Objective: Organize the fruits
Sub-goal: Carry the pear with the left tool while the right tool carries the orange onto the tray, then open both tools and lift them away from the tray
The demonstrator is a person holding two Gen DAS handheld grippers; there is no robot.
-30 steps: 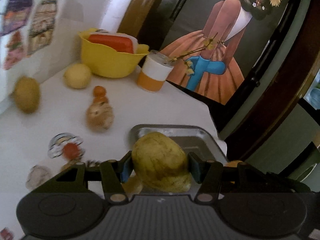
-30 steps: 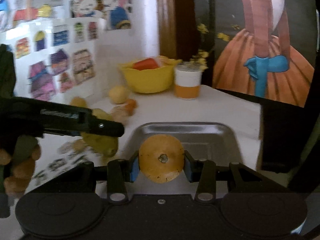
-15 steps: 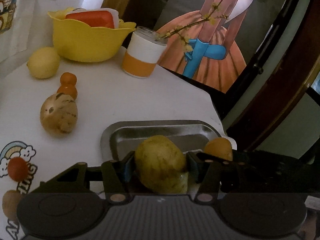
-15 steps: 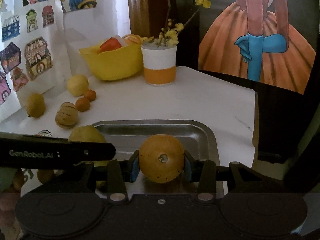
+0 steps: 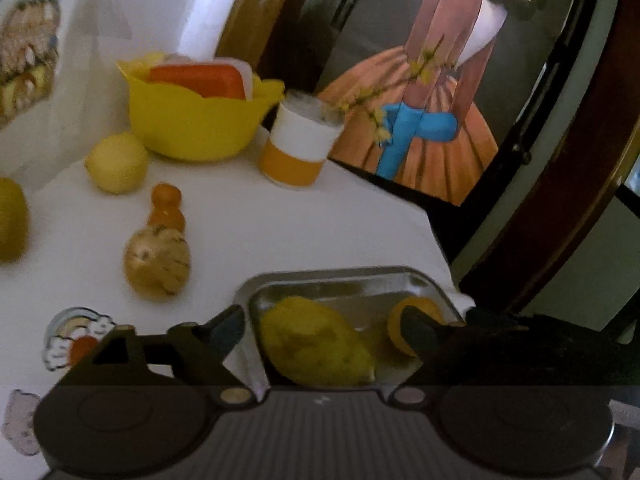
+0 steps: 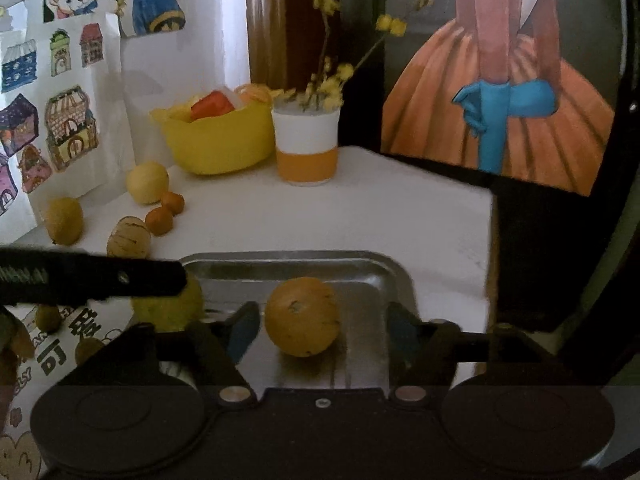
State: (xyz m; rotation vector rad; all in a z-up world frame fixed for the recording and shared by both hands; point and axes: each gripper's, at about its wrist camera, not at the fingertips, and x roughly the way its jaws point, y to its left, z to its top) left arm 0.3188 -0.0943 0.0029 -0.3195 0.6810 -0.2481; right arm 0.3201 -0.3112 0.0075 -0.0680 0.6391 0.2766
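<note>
Both grippers have let go: left gripper (image 5: 322, 330) and right gripper (image 6: 322, 326) now gape wide, with one yellow-green fruit (image 5: 316, 348) and one orange fruit (image 6: 302, 316) sitting in the metal tray (image 6: 384, 276). Five more fruits wait on the table (image 6: 400, 220); the left view is blurry.

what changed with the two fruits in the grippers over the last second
Both were let go. The left hand-held gripper opened and its yellow-green fruit now lies in the metal tray. The right hand-held gripper opened too, leaving the orange fruit on the tray. The loose fruit on the table, the yellow bowl and the cup stayed put.
</note>
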